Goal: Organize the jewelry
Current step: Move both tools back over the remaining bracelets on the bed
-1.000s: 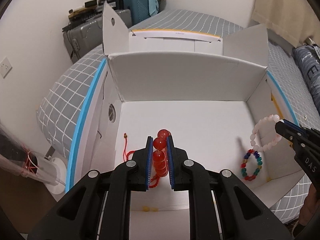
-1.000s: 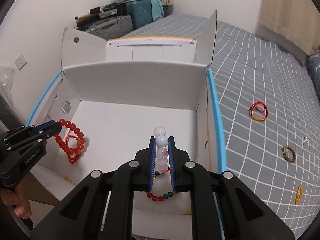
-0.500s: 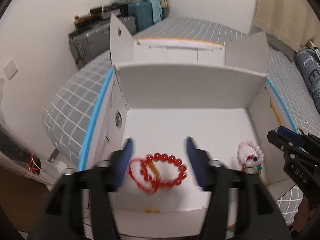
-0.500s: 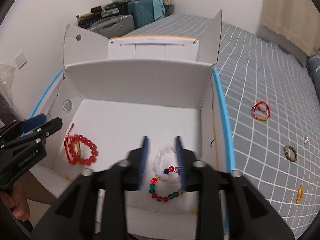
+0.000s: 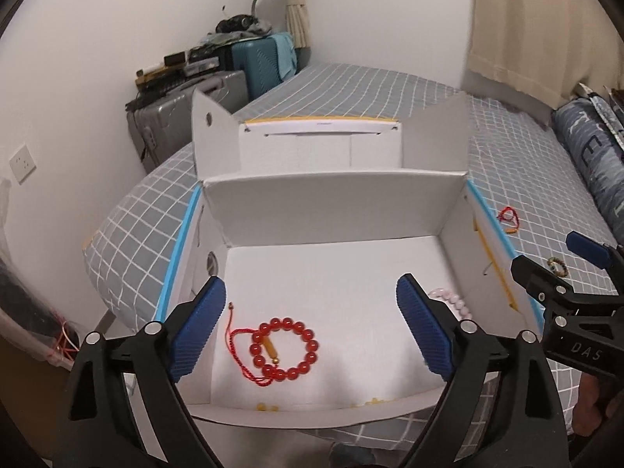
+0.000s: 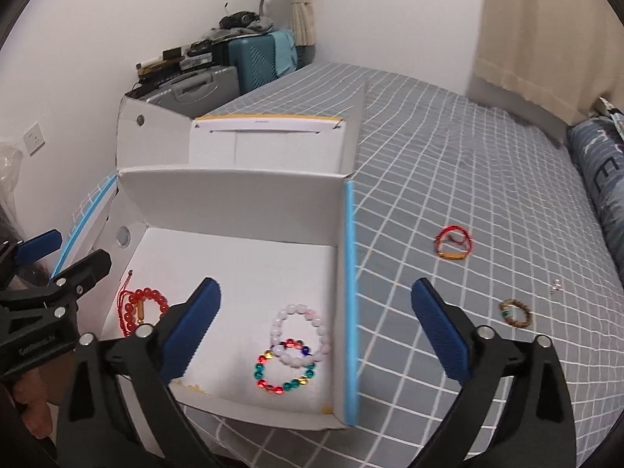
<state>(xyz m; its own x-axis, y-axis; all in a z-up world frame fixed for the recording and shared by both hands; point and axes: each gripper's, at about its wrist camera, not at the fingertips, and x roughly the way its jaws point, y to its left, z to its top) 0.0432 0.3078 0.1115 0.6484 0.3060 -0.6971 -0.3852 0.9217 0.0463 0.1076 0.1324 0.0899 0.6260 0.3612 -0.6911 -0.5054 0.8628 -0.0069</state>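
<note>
1. We see our left hand-held gripper [image 5: 311,333] above the left part of the white cardboard box [image 5: 335,195], which sits on the bed [image 5: 526,179]. Its blue-padded jaws are opening, already spread wide, and no pad touches anything.
2. Below and between those jaws, the red bead bracelet [image 5: 284,348] lies flat on the box floor, tangled with a red cord and a small amber tube. From the right wrist view the same bracelet [image 6: 145,306] lies near the box's left wall, just beyond the left hand-held gripper's tips.
3. Further right on the box floor, the pale pink bead bracelet [image 6: 300,329] lies flat, overlapping the top edge of the multicoloured bead bracelet [image 6: 282,368]. Both lie close to the box's right wall with its blue edge strip.
4. Our right hand-held gripper [image 6: 321,333] hovers over these two bracelets, its jaws opening and standing wide with nothing gripped. The bracelets lie under the gap, nearer the left finger; the right finger [image 6: 440,335] stands over the bed outside the box.
5. On the grey checked bedcover right of the box lie a red cord bracelet [image 6: 454,243], a brown bead bracelet [image 6: 515,313] nearer to us, and a tiny clear piece [image 6: 555,285] further right, too small to make out. All are well apart from the box.
</note>
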